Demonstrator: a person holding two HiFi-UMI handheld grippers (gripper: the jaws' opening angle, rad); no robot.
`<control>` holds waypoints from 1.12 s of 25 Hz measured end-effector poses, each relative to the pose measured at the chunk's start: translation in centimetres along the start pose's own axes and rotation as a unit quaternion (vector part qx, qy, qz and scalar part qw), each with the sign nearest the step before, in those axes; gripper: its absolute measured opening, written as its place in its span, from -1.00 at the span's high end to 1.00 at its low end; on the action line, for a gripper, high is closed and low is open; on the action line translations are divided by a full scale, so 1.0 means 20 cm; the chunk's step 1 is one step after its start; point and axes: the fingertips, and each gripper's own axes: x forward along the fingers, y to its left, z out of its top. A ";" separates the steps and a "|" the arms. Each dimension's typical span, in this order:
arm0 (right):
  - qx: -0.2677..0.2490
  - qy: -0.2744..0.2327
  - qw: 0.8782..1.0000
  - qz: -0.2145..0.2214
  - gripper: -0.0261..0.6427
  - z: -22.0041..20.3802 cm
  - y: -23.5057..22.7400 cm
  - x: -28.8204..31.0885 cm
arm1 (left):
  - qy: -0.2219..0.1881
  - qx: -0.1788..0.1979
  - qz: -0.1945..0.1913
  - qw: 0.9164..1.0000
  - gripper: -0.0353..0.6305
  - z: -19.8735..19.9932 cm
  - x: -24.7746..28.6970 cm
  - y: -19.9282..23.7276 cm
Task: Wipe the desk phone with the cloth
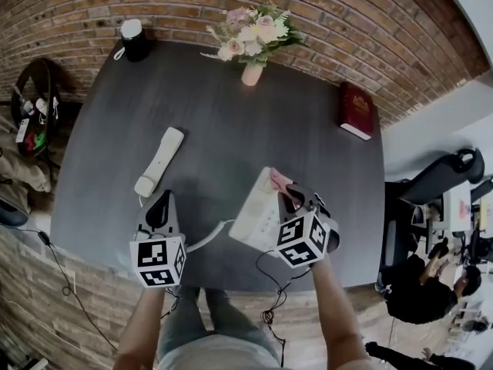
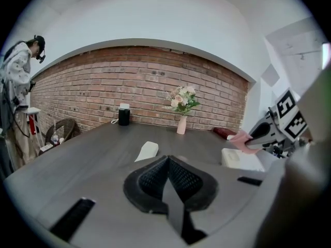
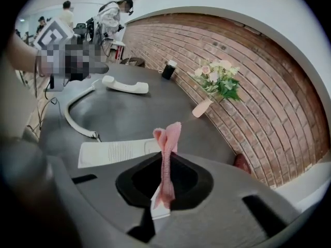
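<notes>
Pinching a pink cloth (image 3: 168, 138) in the right tool (image 3: 165, 179), with the jaws pressed together on the fabric and a folded tuft poking up past the tips. Holding that tool over the near right part of the dark desk (image 1: 231, 122), directly above the white desk phone base (image 1: 253, 216). Dangling the cloth at the base's far corner, but not showing clearly whether it is touching the plastic.

Hovering the left tool (image 1: 159, 208) just to the left of the base, near the desk's front edge, with the jaws fully together and gripping nothing.

Noting the white handset (image 1: 159, 161) lying flat on the desk off the base, just beyond the left tool and angled toward the far left. Tracing a pale cord (image 1: 208, 237) curving along the near edge between the left tool and the base.

Noting, at the far side by the brick wall (image 1: 347, 29), a pink vase of flowers (image 1: 252, 41), with a black canister with a white top (image 1: 133, 39) at the far left corner. Seeing a dark red book (image 1: 357, 110) lying at the right edge, well apart from the phone.
</notes>
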 end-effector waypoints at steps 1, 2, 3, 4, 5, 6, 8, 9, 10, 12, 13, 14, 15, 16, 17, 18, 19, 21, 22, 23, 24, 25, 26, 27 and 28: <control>-0.007 0.006 1.000 0.002 0.86 0.00 0.00 0.02 | 0.001 -0.001 0.001 1.000 0.88 0.00 0.00 0.01; -0.013 0.013 1.000 0.002 0.86 0.00 0.01 0.03 | 0.002 -0.001 0.002 1.000 0.88 -0.01 0.00 0.01; -0.020 0.018 1.000 0.003 0.86 0.00 0.01 0.04 | 0.002 -0.001 0.003 1.000 0.88 0.00 0.01 0.01; -0.026 0.023 0.999 0.003 0.86 0.00 0.01 0.05 | 0.002 0.000 0.003 1.000 0.88 0.00 0.01 0.02; -0.030 0.027 0.999 0.004 0.86 0.00 0.01 0.06 | 0.002 0.000 0.003 1.000 0.88 0.00 0.02 0.02; -0.034 0.031 0.999 0.006 0.86 0.00 0.01 0.07 | 0.002 0.001 0.004 1.000 0.88 0.00 0.02 0.03; -0.039 0.040 0.998 0.012 0.86 0.00 0.01 0.09 | 0.002 0.001 0.005 1.000 0.88 0.01 0.03 0.04; -0.043 0.046 0.998 0.015 0.86 0.00 0.02 0.11 | 0.002 0.000 0.006 1.000 0.88 0.00 0.03 0.04; -0.046 0.052 0.997 0.016 0.86 0.00 0.02 0.12 | 0.003 -0.001 0.006 1.000 0.88 0.00 0.03 0.05; -0.052 0.061 0.997 0.019 0.86 -0.01 0.02 0.14 | 0.004 -0.002 0.007 1.000 0.88 -0.01 0.03 0.05; -0.053 0.064 0.996 0.020 0.86 -0.01 0.03 0.14 | 0.005 -0.003 0.008 1.000 0.88 -0.01 0.03 0.06; -0.053 0.066 0.996 0.022 0.86 -0.01 0.03 0.15 | 0.006 -0.003 0.008 1.000 0.88 -0.02 0.04 0.06; -0.054 0.068 0.996 0.023 0.86 -0.01 0.03 0.15 | 0.007 -0.003 0.009 1.000 0.88 -0.02 0.04 0.06; -0.054 0.069 0.996 0.025 0.86 -0.01 0.03 0.16 | 0.008 -0.004 0.009 1.000 0.88 -0.02 0.04 0.07; -0.054 0.071 0.996 0.027 0.86 -0.01 0.03 0.16 | 0.009 -0.004 0.010 1.000 0.88 -0.02 0.04 0.07; -0.054 0.072 0.996 0.029 0.86 -0.01 0.03 0.16 | 0.009 -0.005 0.010 1.000 0.88 -0.02 0.04 0.07; -0.054 0.073 0.995 0.030 0.86 -0.01 0.03 0.16 | 0.009 -0.006 0.010 1.000 0.88 -0.02 0.04 0.07; -0.055 0.075 0.995 0.032 0.86 -0.02 0.04 0.17 | 0.010 -0.006 0.010 1.000 0.88 -0.03 0.04 0.07; -0.055 0.075 0.995 0.033 0.86 -0.02 0.04 0.17 | 0.010 -0.007 0.010 1.000 0.88 -0.03 0.04 0.07; -0.056 0.076 0.995 0.033 0.86 -0.02 0.04 0.17 | 0.010 -0.007 0.009 1.000 0.88 -0.03 0.04 0.07; -0.056 0.077 0.995 0.034 0.86 -0.02 0.05 0.17 | 0.010 -0.007 0.009 1.000 0.88 -0.03 0.04 0.07; -0.057 0.078 0.995 0.034 0.86 -0.02 0.05 0.17 | 0.010 -0.007 0.009 1.000 0.88 -0.03 0.04 0.07; -0.058 0.078 0.995 0.035 0.86 -0.02 0.05 0.17 | 0.010 -0.006 0.009 1.000 0.88 -0.03 0.04 0.08; -0.059 0.079 0.995 0.036 0.86 -0.02 0.05 0.17 | 0.010 -0.006 0.009 1.000 0.88 -0.03 0.04 0.08; -0.060 0.080 0.994 0.037 0.86 -0.02 0.06 0.17 | 0.010 -0.006 0.010 1.000 0.88 -0.03 0.03 0.08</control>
